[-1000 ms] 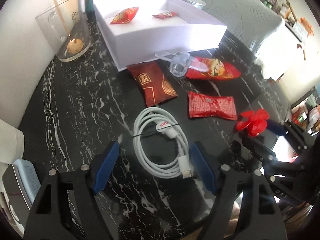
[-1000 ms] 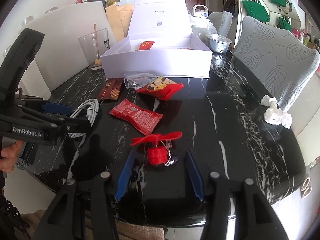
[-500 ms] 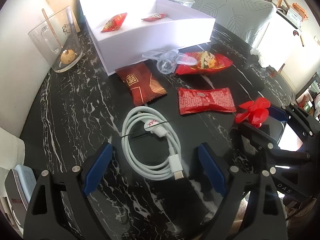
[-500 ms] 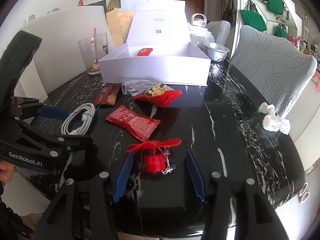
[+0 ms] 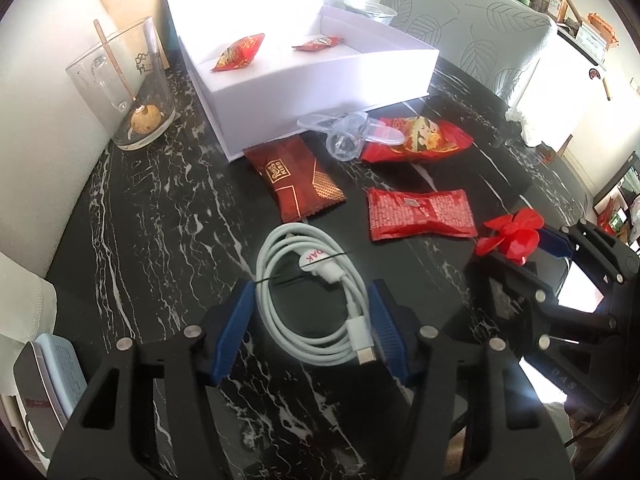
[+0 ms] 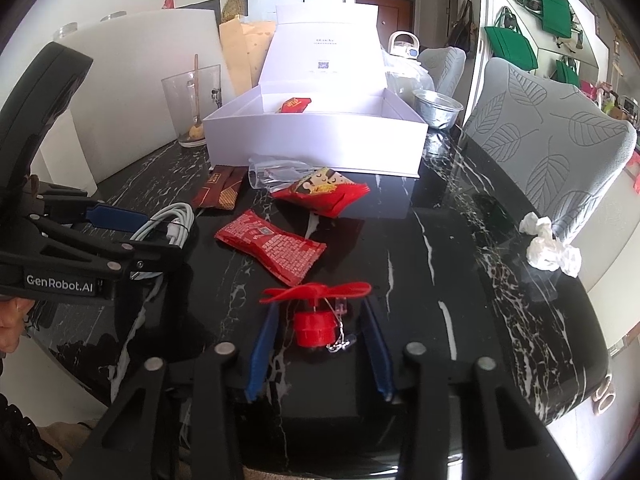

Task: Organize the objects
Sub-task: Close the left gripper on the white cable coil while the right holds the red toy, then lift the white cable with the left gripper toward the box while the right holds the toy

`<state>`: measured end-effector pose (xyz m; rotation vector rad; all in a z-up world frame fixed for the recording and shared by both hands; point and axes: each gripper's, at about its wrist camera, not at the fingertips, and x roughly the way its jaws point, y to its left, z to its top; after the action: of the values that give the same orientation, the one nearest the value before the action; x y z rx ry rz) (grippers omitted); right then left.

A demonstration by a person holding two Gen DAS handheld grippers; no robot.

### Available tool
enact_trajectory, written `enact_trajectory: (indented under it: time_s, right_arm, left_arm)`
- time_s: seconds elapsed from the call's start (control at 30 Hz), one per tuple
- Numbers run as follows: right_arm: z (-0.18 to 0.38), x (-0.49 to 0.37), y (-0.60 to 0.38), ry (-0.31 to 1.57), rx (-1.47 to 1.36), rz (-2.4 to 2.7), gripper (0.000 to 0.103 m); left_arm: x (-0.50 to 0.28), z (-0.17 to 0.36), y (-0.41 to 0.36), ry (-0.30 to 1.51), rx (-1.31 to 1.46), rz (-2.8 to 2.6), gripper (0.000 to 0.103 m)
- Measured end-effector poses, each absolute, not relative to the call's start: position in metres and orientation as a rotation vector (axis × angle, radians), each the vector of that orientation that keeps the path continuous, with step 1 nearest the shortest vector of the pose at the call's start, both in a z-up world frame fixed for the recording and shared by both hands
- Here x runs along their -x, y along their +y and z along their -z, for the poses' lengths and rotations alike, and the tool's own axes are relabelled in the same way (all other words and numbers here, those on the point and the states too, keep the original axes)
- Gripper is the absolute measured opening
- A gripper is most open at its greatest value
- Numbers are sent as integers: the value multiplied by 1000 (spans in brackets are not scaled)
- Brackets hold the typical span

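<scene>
On black marble table [image 5: 152, 208] | left gripper [image 5: 310, 328] closing around coiled white cable [image 5: 312, 300], light, springy: pinch across bundle | right gripper [image 6: 320, 344] closing astride red toy fan [image 6: 314, 316], light, brittle: grip hub.

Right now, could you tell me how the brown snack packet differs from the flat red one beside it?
The brown packet is dark with gold print; the flat red packet is bright red with fine white text. The brown one touches the white box; the red one lies apart from it. Both lie flat, sealed, on the table.
</scene>
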<state>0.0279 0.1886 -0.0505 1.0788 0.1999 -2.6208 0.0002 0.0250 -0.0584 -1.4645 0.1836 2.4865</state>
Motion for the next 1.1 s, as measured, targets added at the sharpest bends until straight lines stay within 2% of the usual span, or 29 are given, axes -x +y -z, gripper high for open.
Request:
enact_trajectory:
  time_s: [0.03,0.2,0.67,1.1]
  right_arm:
    - [50,-28,189,200,-1081,2619,28]
    - [50,-27,189,202,-1092,2603,24]
    - [36,-29,193,174,-1074,2604,24]
    - [-14,-32,190,211,-936,2643,24]
  left_arm:
    - [0,58,25,181,1469,-2485,56]
    - [2,58,24,176,1476,-2483,56]
    - [-3,43,20,121,1467,-2482,55]
    - [-9,-13,15,125,1328,-2563,55]
